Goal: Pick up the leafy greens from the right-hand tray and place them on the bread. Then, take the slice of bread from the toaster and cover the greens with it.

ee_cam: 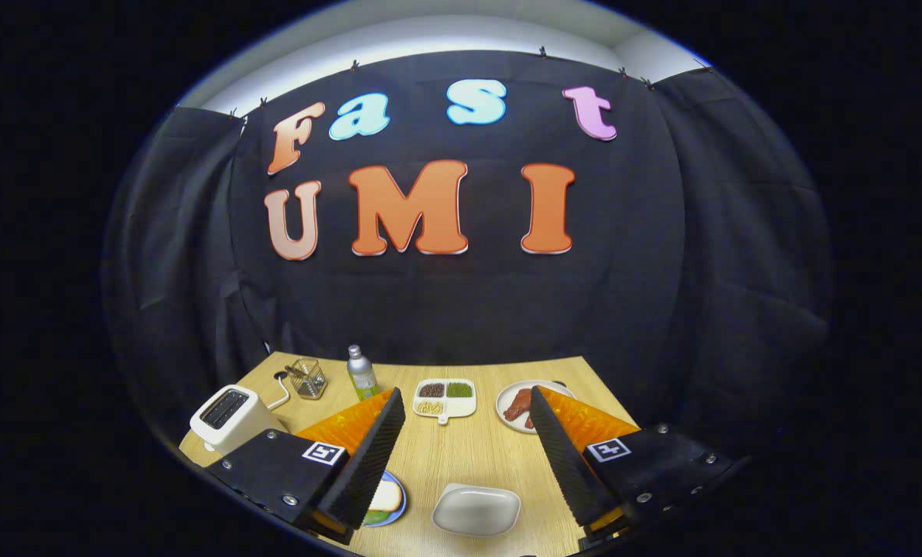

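The claw (469,456) is held spread and empty above the table (461,456), bread (385,495) on a plate beside one finger, toaster (233,418) beyond it, greens not identifiable.

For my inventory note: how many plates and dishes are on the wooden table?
4. A blue plate with bread sits behind the left finger, a white dish lies between the open fingers, a divided tray is beyond them, and a round plate is by the right finger. The fingers may hide others.

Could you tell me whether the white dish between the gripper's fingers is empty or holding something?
Empty: the white dish shows a bare inside, lying between the open gripper fingers.
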`<action>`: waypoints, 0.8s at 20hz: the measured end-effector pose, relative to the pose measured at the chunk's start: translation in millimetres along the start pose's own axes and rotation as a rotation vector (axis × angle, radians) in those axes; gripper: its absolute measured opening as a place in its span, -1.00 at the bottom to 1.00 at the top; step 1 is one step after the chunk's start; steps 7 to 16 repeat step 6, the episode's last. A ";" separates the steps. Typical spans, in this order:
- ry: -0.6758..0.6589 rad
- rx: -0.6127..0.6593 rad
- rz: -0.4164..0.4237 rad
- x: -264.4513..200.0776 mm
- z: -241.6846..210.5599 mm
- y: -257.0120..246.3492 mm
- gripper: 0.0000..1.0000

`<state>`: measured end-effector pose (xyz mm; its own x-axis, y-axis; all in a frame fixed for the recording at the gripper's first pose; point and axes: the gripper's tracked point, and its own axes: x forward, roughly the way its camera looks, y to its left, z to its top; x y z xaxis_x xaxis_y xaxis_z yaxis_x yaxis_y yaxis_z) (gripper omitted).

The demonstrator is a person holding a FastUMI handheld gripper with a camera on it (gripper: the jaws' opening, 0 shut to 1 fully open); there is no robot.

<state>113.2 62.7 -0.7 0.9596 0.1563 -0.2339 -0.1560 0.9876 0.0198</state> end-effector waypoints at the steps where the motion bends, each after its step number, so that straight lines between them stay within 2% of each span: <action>1: -0.028 0.006 -0.006 -4.2 7.1 -5.1 0.95; 6: -0.112 0.032 -0.025 -22.4 19.3 -24.6 0.95; 16: -0.112 0.032 -0.025 -22.4 19.3 -24.6 0.95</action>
